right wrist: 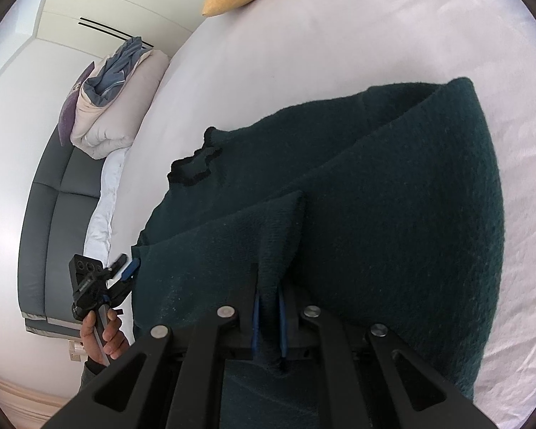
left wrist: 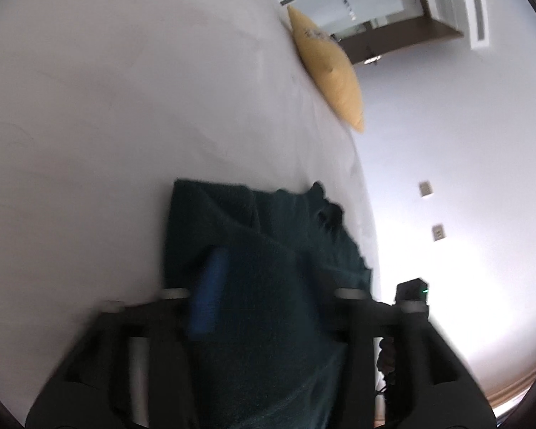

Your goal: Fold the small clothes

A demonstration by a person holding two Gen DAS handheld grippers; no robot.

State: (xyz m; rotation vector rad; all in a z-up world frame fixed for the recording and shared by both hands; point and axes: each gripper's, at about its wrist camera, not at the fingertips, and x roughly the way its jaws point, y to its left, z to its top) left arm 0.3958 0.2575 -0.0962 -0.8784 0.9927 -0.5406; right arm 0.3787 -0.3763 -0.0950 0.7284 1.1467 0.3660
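A dark green knitted garment lies partly folded on the white bed, near the bed's edge. The right gripper has its blue-padded fingers pinched tight on a raised fold of the garment. The left gripper stands with its fingers spread about halfway over the garment's edge, pressing on nothing, while a hand holds its handle beside the bed.

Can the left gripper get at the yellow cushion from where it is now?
Probably not without a long move. The left gripper sits over the dark green garment, while the yellow cushion lies far up the white bed. Nothing blocks the way.
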